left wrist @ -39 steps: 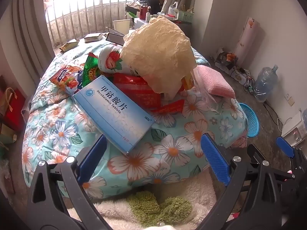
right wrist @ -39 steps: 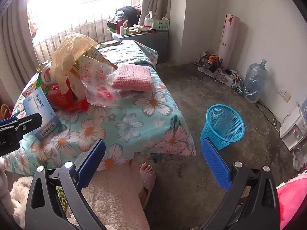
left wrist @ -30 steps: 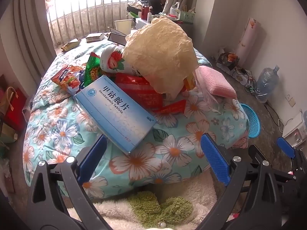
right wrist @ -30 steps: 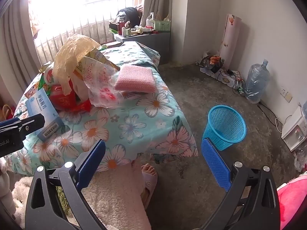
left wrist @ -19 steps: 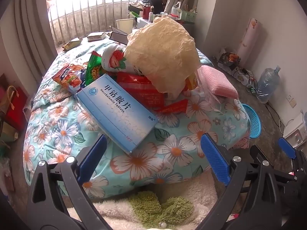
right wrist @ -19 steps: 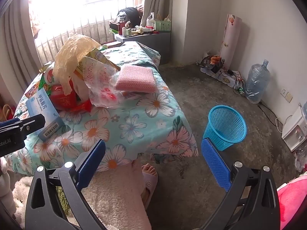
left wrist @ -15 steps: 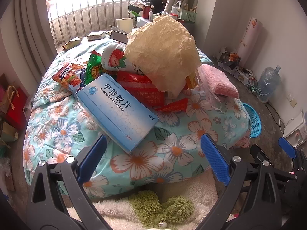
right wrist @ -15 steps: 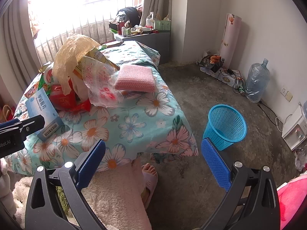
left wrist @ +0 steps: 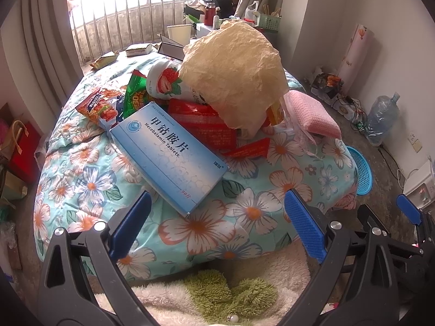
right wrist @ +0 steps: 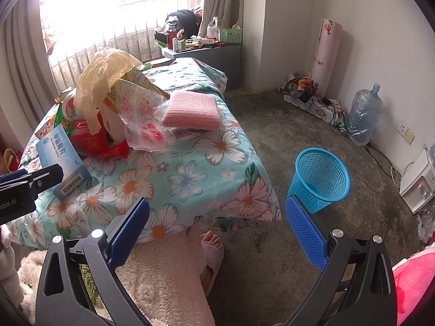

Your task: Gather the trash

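Left wrist view shows the trash heap untouched on the flowered quilt [left wrist: 89, 184]: blue pill box [left wrist: 168, 157] nearest me, red wrappers [left wrist: 206, 125] and crumpled yellow paper [left wrist: 236, 78] behind. The blue basket [right wrist: 320, 176] on the floor looks empty, so I judge nothing is collected yet. My left tongs [left wrist: 217, 225] hover before the box, spread wide and empty; my right tongs [right wrist: 217, 231], equally spread, hang low between bed and basket.

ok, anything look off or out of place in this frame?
Yes: a heap of trash on the floral bedspread. A blue tablet box lies askew at its front, red wrappers and a crumpled yellow bag piled behind. The blue basket on the floor looks empty. Both grippers are open, holding nothing.
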`<state>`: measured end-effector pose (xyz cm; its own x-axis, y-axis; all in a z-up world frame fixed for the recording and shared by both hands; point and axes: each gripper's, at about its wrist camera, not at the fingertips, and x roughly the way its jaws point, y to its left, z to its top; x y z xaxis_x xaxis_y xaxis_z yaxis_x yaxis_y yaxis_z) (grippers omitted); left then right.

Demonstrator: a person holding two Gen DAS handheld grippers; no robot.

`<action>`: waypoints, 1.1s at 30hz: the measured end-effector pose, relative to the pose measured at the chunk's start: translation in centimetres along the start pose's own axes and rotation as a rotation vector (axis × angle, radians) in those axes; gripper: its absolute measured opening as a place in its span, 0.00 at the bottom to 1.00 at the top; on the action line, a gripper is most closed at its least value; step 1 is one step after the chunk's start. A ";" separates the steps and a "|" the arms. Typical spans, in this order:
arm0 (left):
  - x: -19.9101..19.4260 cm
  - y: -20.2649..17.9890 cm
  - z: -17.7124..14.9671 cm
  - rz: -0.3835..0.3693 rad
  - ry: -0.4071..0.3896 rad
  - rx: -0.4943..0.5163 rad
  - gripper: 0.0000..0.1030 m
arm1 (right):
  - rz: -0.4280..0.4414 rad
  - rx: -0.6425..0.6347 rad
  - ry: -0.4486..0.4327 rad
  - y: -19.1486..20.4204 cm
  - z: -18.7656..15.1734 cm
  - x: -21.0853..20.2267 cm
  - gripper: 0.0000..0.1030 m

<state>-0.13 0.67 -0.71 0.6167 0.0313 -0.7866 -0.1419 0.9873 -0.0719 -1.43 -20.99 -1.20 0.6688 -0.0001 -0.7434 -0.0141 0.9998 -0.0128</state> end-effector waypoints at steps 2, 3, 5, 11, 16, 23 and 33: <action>0.0 0.0 0.0 0.002 0.000 0.000 0.91 | 0.000 0.000 0.000 0.0 0.0 0.0 0.95; 0.0 0.1 0.0 0.002 0.001 0.000 0.91 | 0.000 0.001 0.000 0.0 0.0 0.0 0.95; 0.0 0.2 -0.1 0.003 0.001 0.000 0.91 | -0.001 0.000 0.000 0.0 0.0 0.0 0.95; 0.0 0.2 -0.1 0.003 0.002 0.001 0.91 | 0.000 0.001 0.001 0.0 0.0 0.0 0.95; 0.0 0.3 -0.2 0.004 0.004 0.000 0.91 | 0.001 0.001 0.000 0.0 0.0 0.0 0.95; 0.0 0.3 -0.2 0.004 0.004 0.001 0.91 | 0.001 0.001 0.000 0.0 0.0 0.0 0.95; 0.7 0.6 -0.2 -0.001 0.016 0.006 0.91 | 0.004 0.007 0.009 0.3 0.0 0.4 0.95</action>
<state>0.06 1.20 -1.43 0.6047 0.0276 -0.7959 -0.1367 0.9882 -0.0697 -1.13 -20.65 -1.48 0.6623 0.0037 -0.7492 -0.0112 0.9999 -0.0049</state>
